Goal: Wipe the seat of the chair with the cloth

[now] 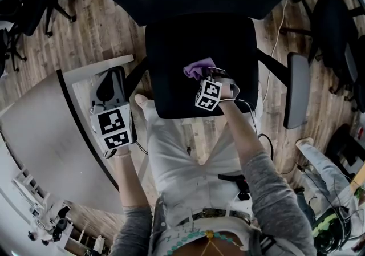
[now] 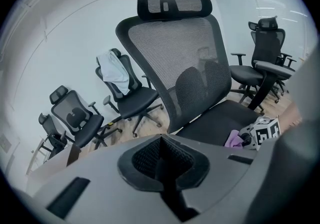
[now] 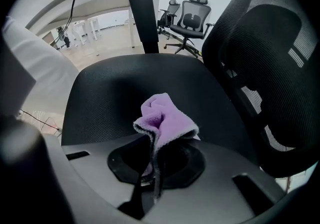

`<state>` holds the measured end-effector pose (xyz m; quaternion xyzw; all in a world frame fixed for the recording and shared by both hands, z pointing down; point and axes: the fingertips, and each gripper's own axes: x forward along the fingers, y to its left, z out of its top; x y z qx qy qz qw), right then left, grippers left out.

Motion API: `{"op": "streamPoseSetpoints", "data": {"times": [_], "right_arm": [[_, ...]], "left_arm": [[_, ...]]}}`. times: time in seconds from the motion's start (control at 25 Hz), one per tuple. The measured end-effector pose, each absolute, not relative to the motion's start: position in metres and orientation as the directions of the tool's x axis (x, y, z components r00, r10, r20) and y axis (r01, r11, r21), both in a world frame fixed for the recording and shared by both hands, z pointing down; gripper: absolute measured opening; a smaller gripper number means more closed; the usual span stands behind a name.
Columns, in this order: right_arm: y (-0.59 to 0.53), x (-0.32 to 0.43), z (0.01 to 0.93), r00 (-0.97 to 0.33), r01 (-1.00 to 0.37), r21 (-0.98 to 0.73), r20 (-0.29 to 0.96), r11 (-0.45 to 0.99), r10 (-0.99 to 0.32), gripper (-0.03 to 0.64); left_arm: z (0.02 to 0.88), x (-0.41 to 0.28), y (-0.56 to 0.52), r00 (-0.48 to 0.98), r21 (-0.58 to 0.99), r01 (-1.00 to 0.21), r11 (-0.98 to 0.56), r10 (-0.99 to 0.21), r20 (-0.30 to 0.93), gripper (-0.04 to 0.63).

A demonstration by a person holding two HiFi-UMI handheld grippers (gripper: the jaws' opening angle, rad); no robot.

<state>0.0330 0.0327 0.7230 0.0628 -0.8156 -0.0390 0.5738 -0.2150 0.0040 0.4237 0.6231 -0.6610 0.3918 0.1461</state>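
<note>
The right gripper (image 3: 152, 168) has its fingers pinched on a purple cloth (image 3: 165, 118), which bunches up above them over the middle of the chair's black seat (image 1: 171, 49), towards its right side in the head view. The left gripper (image 2: 162, 160) (fingers closed together, nothing between them) hangs off the seat's left side, above the edge of the pale desk (image 1: 45, 135).

The left arm is holding the left gripper (image 1: 111, 86) out to the side, its jaws pressing together on nothing. The right arm is reaching forward, the right gripper (image 1: 212, 75) pinching the cloth (image 3: 162, 118).
</note>
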Motion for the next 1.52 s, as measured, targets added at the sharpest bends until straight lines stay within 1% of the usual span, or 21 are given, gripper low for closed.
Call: {"op": "streamPoseSetpoints", "data": {"times": [0.68,1.0,1.36,1.52], "right_arm": [[0.022,0.079,0.724,-0.263,-0.113,0.144,0.95,0.983,-0.169,0.048],[0.018,0.112,0.723,-0.226,-0.134,0.152,0.957,0.979,-0.18,0.048],[0.007,0.153,0.714,-0.2,-0.178,0.177,0.957,0.968,-0.211,0.048],[0.006,0.172,0.711,-0.185,-0.233,0.175,0.958,0.957,-0.221,0.048]], "left_arm": [[0.424,-0.216,0.004,-0.201,-0.364,-0.927,-0.088,-0.704,0.681,0.007],[0.424,-0.215,0.004,-0.202,-0.367,-0.926,-0.089,-0.703,0.682,0.008],[0.424,-0.215,0.002,-0.2,-0.364,-0.927,-0.09,-0.703,0.683,0.008],[0.425,-0.215,0.001,-0.2,-0.366,-0.926,-0.092,-0.701,0.684,0.008]]}}
